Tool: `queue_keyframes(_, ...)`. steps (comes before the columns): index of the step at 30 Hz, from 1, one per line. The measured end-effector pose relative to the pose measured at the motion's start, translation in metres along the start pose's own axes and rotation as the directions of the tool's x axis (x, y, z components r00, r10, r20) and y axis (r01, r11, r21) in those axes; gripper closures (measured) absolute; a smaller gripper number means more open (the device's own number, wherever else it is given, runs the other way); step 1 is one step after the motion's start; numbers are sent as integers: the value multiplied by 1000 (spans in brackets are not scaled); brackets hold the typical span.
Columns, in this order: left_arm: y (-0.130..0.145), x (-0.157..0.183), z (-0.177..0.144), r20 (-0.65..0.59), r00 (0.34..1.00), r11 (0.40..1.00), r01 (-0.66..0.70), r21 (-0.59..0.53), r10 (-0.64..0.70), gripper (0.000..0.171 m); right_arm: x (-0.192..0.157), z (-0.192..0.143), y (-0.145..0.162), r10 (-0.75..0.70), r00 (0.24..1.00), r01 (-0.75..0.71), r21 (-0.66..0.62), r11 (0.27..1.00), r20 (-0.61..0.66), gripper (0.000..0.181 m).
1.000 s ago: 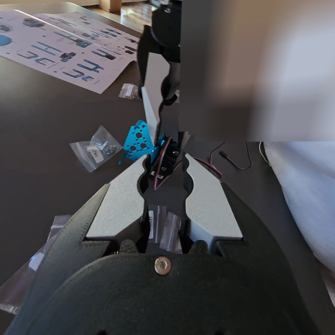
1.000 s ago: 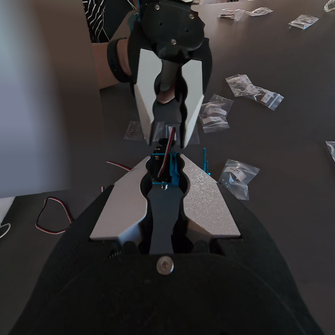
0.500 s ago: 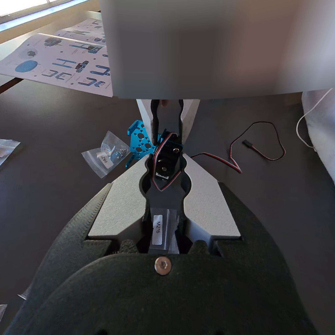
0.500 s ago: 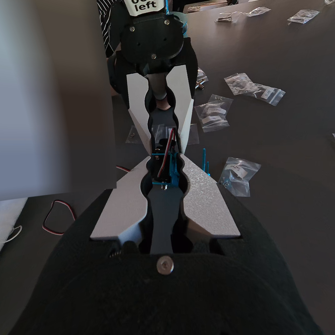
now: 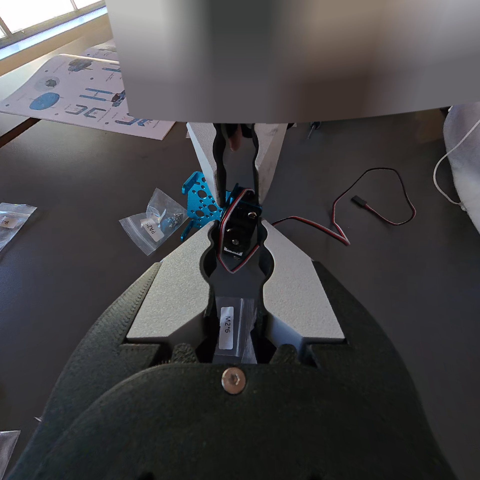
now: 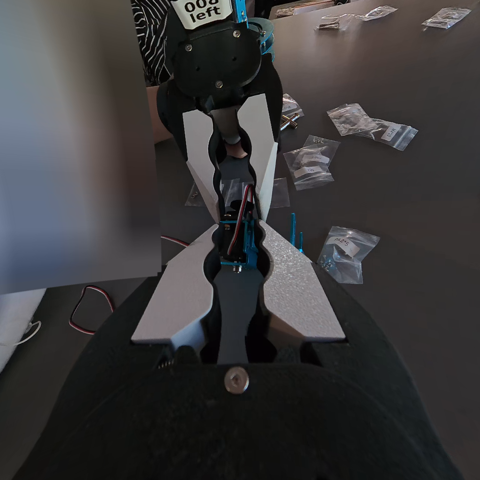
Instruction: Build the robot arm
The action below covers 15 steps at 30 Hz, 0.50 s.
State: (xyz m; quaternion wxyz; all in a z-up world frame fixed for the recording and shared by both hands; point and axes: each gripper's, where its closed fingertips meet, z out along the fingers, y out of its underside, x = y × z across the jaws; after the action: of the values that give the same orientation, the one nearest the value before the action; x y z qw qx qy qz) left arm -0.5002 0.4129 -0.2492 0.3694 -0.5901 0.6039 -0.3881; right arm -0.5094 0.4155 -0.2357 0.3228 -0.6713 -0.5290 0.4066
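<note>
**Status, current**

- Left gripper (image 5: 237,225): closed down on servo (image 5: 239,230); tips contact both sides of black body. No free gap seen.
- Right gripper (image 6: 237,224): closed on blue bracket (image 6: 250,249) from opposite end, approx. head-on to left gripper. Tips of the two units nearly meet.
- Servo seated inside blue bracket; screw head (image 5: 251,214) visible at servo flange. Second fastener protrudes at bracket end nearest right wrist cam. Tightness not determinable.
- Assy held between both grippers, over centre of dark table (image 5: 78,272). Clearance from table: cannot tell.
- Servo lead (image 5: 337,233): looped round body, remainder trails on table; connector (image 5: 359,201) lies unplugged, well apart.
- Perforated blue plate (image 5: 200,205): just beside assy, left-wrist view. Joined or loose: cannot tell.
- Screw bag (image 5: 153,226) near plate; further hardware bags (image 6: 311,166) behind; another flat bag (image 5: 228,327) under left gripper.
- Printed sheet (image 5: 78,98) at far edge.
</note>
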Motion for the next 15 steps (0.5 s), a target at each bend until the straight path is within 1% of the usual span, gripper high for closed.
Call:
queue_keyframes(7,1,-1,-1,1,1000,1000,8,-3,-8,143,2,0,-2,42,999,-42,21,999,11,161)
queue_keyframes(11,1,-1,-2,-4,1000,1000,29,-8,-29,143,3,0,-2,37,999,-37,28,999,-3,161)
queue_keyframes(12,2,-4,-3,11,1000,999,29,-16,-28,141,4,-1,-2,49,999,-49,31,998,-4,162)
queue_keyframes(13,2,-7,-7,40,999,999,27,-28,-26,134,7,-1,-1,57,998,-57,32,998,-10,169)
queue_keyframes(14,0,-10,-14,64,998,999,31,-24,-29,133,7,-1,-1,63,998,-62,40,997,-10,169)
queue_keyframes(15,-7,-10,-21,75,996,999,38,9,-39,138,7,-2,-1,64,998,-64,42,997,-5,169)
